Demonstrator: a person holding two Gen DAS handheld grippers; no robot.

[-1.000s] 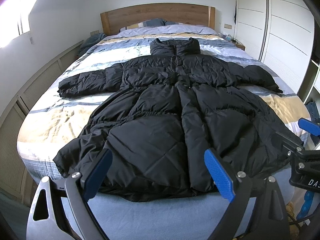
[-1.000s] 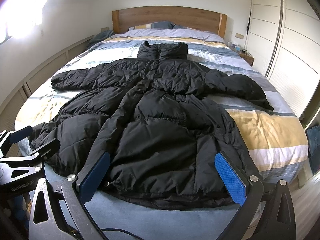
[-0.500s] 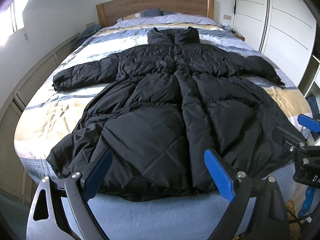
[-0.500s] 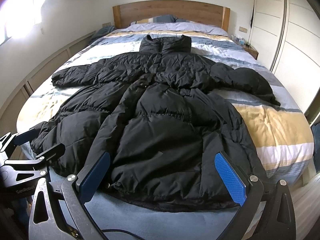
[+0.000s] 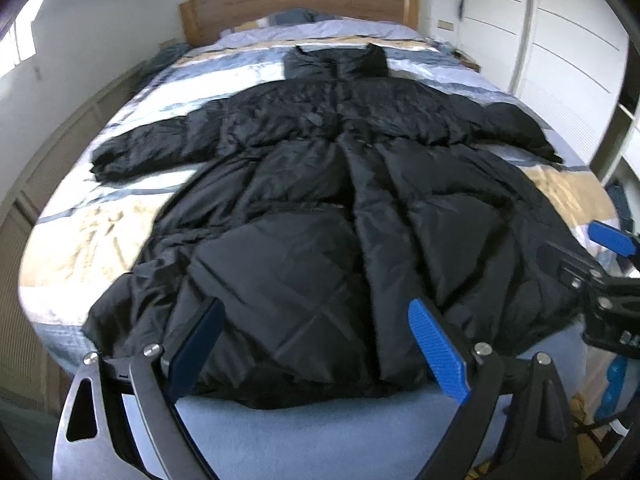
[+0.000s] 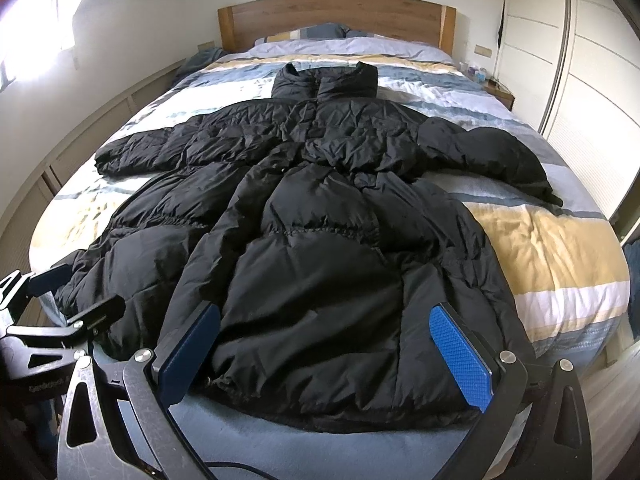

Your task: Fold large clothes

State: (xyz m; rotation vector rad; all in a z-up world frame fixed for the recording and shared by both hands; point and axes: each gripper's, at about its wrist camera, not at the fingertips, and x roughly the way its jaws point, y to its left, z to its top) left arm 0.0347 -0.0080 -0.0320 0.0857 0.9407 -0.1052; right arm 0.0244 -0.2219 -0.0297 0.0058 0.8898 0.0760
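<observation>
A long black puffer coat lies flat and spread on the bed, collar toward the headboard, both sleeves out to the sides, hem at the foot edge. It also shows in the right wrist view. My left gripper is open and empty, just above the hem at the coat's left half. My right gripper is open and empty above the hem at the coat's right half. Each gripper shows at the edge of the other's view.
The bed has a striped blue, white and yellow cover and a wooden headboard. White wardrobe doors stand along the right. A low panelled wall runs along the left. Pillows lie at the head.
Both grippers have moved forward and a little lower toward the coat's hem. The coat has not moved. Both stay open.
</observation>
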